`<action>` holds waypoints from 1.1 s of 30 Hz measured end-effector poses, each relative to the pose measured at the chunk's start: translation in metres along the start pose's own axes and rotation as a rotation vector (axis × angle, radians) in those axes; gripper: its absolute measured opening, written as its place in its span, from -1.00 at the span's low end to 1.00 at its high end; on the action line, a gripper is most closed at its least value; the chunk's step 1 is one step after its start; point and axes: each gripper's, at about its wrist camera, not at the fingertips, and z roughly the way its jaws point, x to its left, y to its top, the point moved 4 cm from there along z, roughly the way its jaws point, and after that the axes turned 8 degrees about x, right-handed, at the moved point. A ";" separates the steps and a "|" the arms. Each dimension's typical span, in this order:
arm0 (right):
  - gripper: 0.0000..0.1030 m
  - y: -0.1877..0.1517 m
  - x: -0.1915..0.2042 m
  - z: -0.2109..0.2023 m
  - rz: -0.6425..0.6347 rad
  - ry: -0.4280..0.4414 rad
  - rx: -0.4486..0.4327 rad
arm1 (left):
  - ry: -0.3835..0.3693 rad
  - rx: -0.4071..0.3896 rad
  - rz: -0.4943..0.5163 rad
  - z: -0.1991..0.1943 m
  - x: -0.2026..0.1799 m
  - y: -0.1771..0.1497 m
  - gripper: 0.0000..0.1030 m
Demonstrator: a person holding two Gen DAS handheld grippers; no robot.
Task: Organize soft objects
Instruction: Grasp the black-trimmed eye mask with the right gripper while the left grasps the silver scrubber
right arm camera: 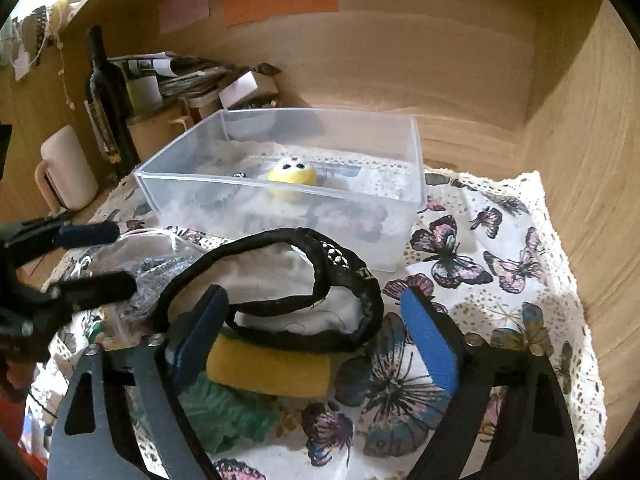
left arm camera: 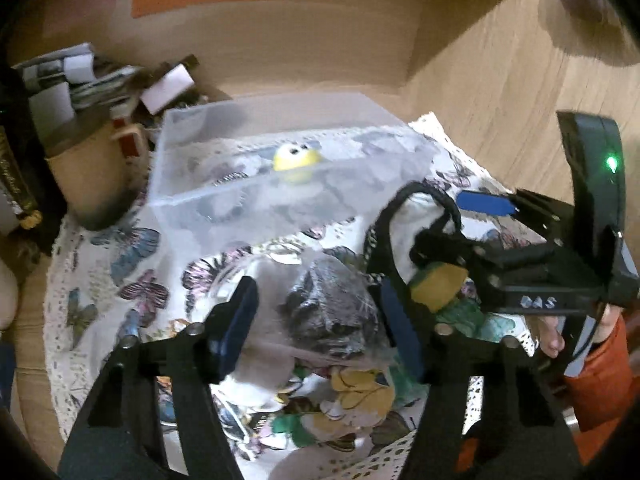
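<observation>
While both grippers hang over a butterfly cloth (right arm camera: 516,264) on a wooden desk, each stands with its jaws spread and grips nothing. The left gripper (left arm camera: 320,322) straddles a grey furry toy (left arm camera: 332,312); the toy lies between the blue pads (left arm camera: 240,320), and the blur hides whether they touch it. Just beneath that toy sits a yellow and white plush (left arm camera: 360,396) with green fabric beside it.

The right gripper (right arm camera: 320,344) is open over a yellow sponge (right arm camera: 272,366), which rests close to its left pad (right arm camera: 200,332) and well apart from the right one. A green knitted piece (right arm camera: 224,412) lies under the sponge, nearer the camera. Past the sponge is a white pouch (right arm camera: 280,280) with black trim, its strap looping just ahead of the fingertips. The grey toy and pouch lie side by side, so the two grippers are close together.

Beyond both piles stands a clear plastic bin (right arm camera: 280,188) on the cloth. Inside it sits a small yellow toy (right arm camera: 292,176) with dark eyes.

Left of the bin are a cream mug (right arm camera: 68,168), a dark bottle (right arm camera: 104,92) and a stack of papers (right arm camera: 176,72). Coloured notes (right arm camera: 280,0) are stuck on the back wall.
</observation>
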 end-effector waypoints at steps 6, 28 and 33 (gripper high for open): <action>0.10 0.001 -0.005 0.014 0.010 0.030 0.039 | -0.021 0.030 -0.005 0.013 0.003 -0.004 0.10; -0.78 0.010 -0.025 -0.043 0.067 -0.062 -0.142 | 0.028 0.014 -0.003 0.000 0.012 0.007 0.01; -0.78 0.013 -0.027 -0.068 0.070 -0.068 -0.211 | 0.050 0.024 0.037 0.006 -0.001 0.007 0.01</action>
